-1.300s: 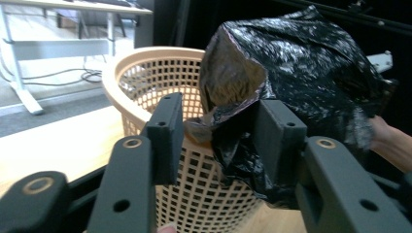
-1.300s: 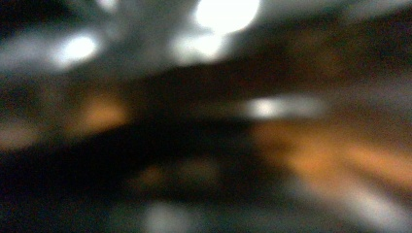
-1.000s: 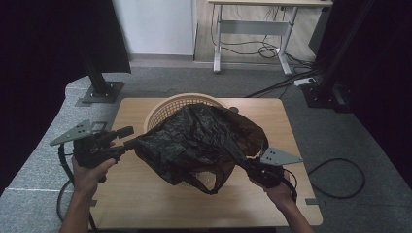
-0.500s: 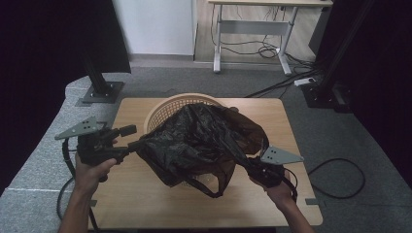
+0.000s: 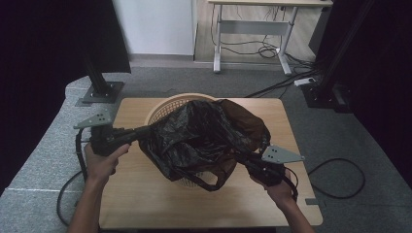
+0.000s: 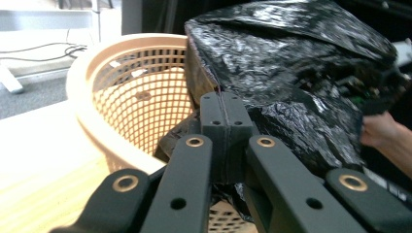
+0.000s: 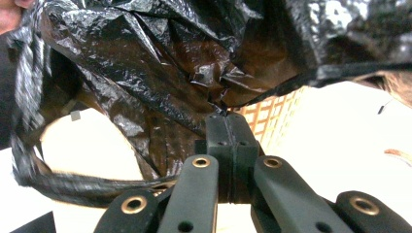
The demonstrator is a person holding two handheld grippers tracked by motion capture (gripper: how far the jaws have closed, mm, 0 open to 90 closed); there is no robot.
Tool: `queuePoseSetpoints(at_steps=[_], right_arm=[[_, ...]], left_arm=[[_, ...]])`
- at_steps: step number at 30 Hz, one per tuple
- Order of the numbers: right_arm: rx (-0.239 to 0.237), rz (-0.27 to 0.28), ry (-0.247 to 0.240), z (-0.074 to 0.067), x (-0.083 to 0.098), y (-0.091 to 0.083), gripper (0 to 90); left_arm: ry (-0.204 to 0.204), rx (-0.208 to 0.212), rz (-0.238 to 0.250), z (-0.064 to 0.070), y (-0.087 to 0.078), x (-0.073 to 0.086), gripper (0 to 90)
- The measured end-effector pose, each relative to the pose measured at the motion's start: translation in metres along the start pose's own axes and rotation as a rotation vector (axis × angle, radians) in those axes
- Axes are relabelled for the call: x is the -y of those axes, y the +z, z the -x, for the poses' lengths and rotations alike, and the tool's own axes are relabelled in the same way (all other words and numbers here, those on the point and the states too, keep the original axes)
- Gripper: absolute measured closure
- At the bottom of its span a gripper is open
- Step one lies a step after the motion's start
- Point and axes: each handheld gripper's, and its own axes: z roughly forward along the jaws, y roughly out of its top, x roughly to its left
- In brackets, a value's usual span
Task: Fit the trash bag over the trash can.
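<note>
Now both grippers hold one black plastic bag (image 5: pixel 204 141) stretched between them over a tan mesh basket (image 5: pixel 167 104) that stands on the wooden table (image 5: pixel 141 204). At the left of the high view, the left gripper (image 5: pixel 145 132) points level toward the bag's left edge; its jaws have just been closing, and in the left gripper view they stand pressed flat together with a thin fold of the bag's film pinched at their tips. The right gripper (image 5: pixel 243 159), near the table's right front, is likewise clamped tight on the bag, its jaws meeting on a taut edge of film in the right gripper view. The bag hangs crumpled and glossy, covering most of the basket so that only the far left rim shows bare. One loop handle (image 5: pixel 206 180) droops from the bag's front side toward the table. Each hand (image 5: pixel 104 162) grips its tool from behind, forearms entering from the bottom edge.
</note>
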Motion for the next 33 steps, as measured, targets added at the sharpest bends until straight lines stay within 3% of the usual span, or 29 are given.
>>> queuePoseSetpoints(at_steps=[6, 10, 17, 23, 29, 33], right_arm=[[-0.009, -0.019, 0.008, 0.001, 0.01, 0.003, 88.6], [-0.01, -0.028, 0.016, 0.002, 0.015, 0.006, 88.5], [-0.012, -0.062, 0.011, -0.001, 0.024, 0.014, 88.6], [-0.02, -0.084, 0.011, -0.004, 0.033, 0.017, 87.7], [0.011, -0.011, 0.023, 0.002, 0.028, -0.006, 64.2], [0.062, 0.011, 0.036, 0.012, 0.02, -0.026, 58.4]], left_arm=[[-0.082, 0.032, 0.046, -0.015, -0.002, 0.013, 89.7], [-0.088, 0.023, 0.046, -0.018, -0.004, 0.018, 89.7], [-0.073, -0.037, 0.033, -0.016, -0.005, 0.024, 89.8], [-0.081, -0.031, 0.044, -0.017, -0.009, 0.028, 89.8], [-0.077, -0.021, 0.047, -0.017, -0.012, 0.029, 89.8], [-0.073, -0.009, 0.049, -0.016, -0.012, 0.028, 89.7]])
